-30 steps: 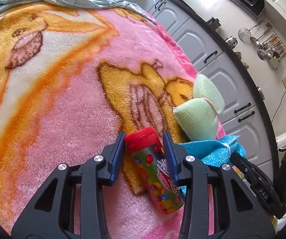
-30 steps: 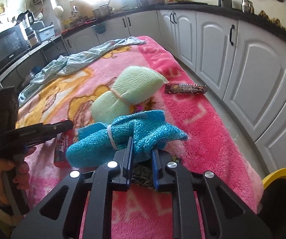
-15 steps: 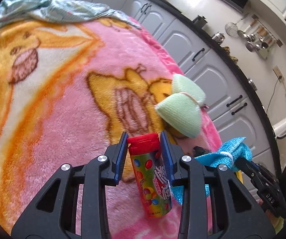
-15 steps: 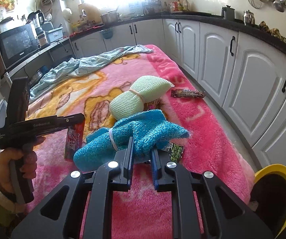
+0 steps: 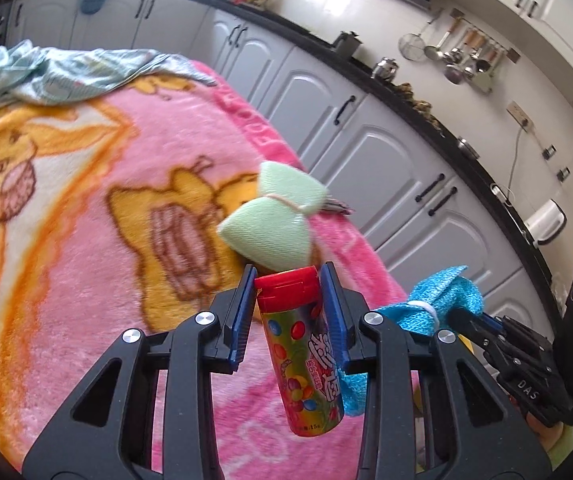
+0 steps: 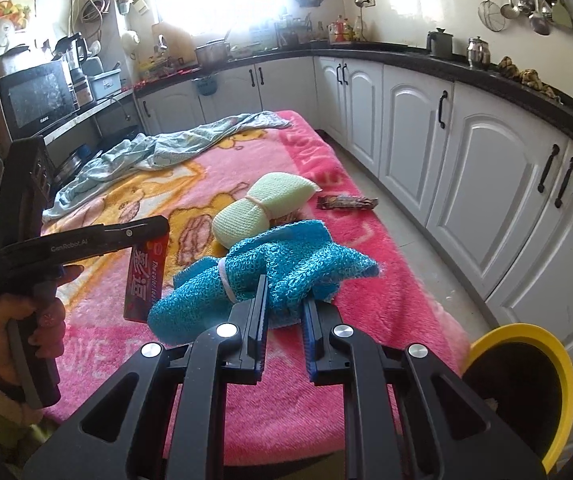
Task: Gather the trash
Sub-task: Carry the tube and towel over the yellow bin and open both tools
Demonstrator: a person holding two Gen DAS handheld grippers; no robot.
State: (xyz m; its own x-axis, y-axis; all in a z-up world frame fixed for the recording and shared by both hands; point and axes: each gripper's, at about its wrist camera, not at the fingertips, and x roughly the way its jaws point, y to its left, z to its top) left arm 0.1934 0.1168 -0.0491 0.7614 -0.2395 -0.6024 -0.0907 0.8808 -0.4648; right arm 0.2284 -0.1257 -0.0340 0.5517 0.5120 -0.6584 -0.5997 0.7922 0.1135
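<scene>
My left gripper [image 5: 288,294] is shut on a candy tube [image 5: 302,344] with a red cap, held by the cap above the pink blanket [image 5: 86,240]. The tube hangs down; it also shows in the right wrist view [image 6: 145,280]. My right gripper [image 6: 283,292] is shut on a blue bundled cloth [image 6: 270,268], lifted off the blanket; the cloth shows in the left wrist view [image 5: 438,304] too. A brown snack wrapper [image 6: 347,201] lies near the blanket's right edge. A yellow-rimmed bin [image 6: 526,384] stands at the lower right.
A green bundled cloth [image 6: 264,204] lies mid-blanket, also in the left wrist view [image 5: 276,220]. A light blue sheet [image 6: 158,152] is crumpled at the far end. White cabinets [image 6: 486,184] run along the right, with a floor aisle between.
Both grippers have risen from the blanket, the left lifting the candy tube and the right lifting the blue cloth. The views now take in more of the kitchen.
</scene>
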